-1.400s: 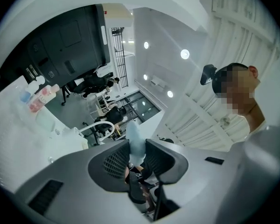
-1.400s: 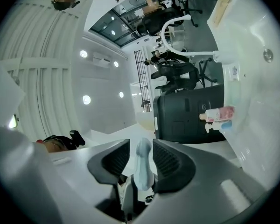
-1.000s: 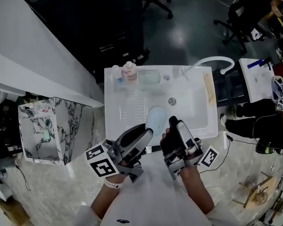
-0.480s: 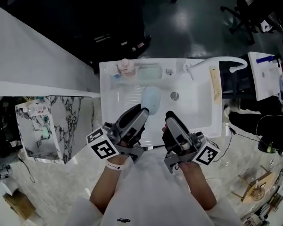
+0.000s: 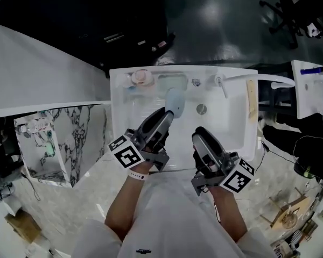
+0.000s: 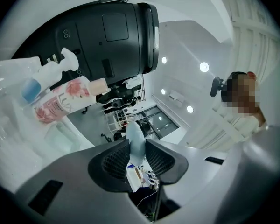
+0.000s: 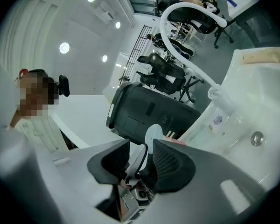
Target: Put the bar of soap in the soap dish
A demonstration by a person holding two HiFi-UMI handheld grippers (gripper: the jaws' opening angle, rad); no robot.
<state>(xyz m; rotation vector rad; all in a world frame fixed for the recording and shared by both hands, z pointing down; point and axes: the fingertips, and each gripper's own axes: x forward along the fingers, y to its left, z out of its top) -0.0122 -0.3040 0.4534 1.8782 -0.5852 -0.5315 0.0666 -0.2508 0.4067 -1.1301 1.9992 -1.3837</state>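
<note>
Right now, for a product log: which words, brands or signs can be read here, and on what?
"LUX": on the pink bottle.
Small sticker in the right gripper view: too small to read.
Label on the marbled box: blurred, unreadable.

Smooth soap, glossy sink

You see matt, smooth soap between your left gripper's ribbed matt black pads; the sink is glossy white, drain shiny metal, dish translucent plastic, slab marble-veined.
</note>
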